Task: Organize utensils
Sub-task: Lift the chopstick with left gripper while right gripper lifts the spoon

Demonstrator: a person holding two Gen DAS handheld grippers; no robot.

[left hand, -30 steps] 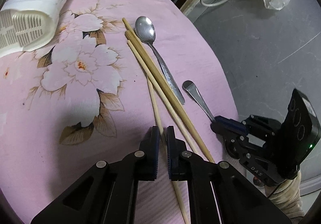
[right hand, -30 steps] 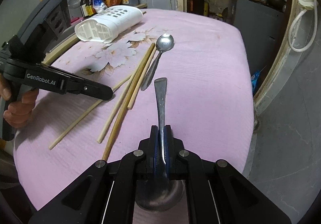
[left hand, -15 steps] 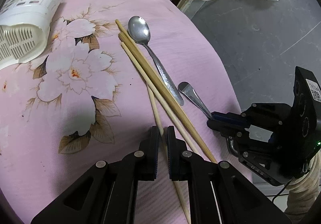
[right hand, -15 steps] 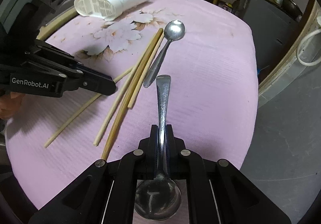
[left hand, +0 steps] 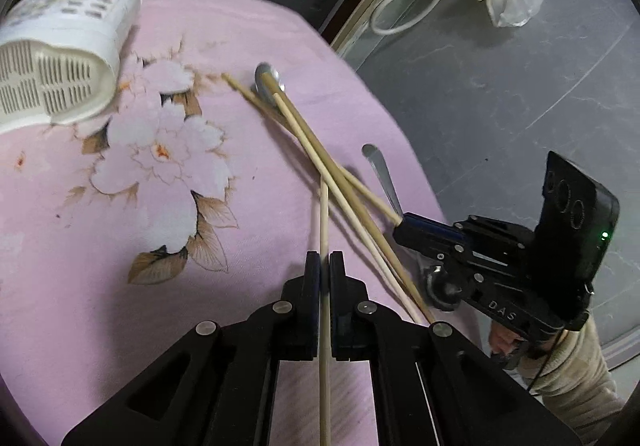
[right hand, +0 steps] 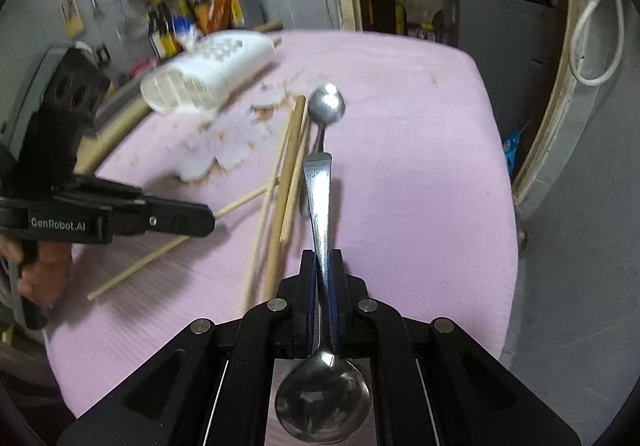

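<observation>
On the pink floral tablecloth (left hand: 100, 286), you're mid-pickup with both tools loaded. Your left gripper (left hand: 324, 262) is clamped on one wooden chopstick (left hand: 324, 206), which runs through the jaws toward 12 o'clock in the left wrist view. Your right gripper (right hand: 323, 266) is clamped on a steel spoon (right hand: 320, 206): handle forward, bowl back under the gripper body. The white slotted utensil holder (left hand: 68, 46) lies on its side at 10 o'clock in the left view, mouth facing the camera, nothing visibly in it. Loose on the cloth: the other chopsticks (left hand: 360, 214), crossed just right of the held one, and a second spoon (right hand: 327, 106) at 12 o'clock in the right view, just beside the chopstick tips. My read: nothing is sorted yet, and this is the carry stage of the first load. Next move probably calls for getting the holder usable, either stood upright or fed through its open mouth, but both your grippers are full, so one item likely goes in sideways first. Watch the held chopstick; it crosses the loose ones and could drag them. View differences: only the right view shows the held spoon's bowl, your left hand (right hand: 38, 270) on the left tool, and the bottles behind the table. Only the left view shows the holder's mouth straight on, plus your right sleeve (left hand: 568, 378).
</observation>
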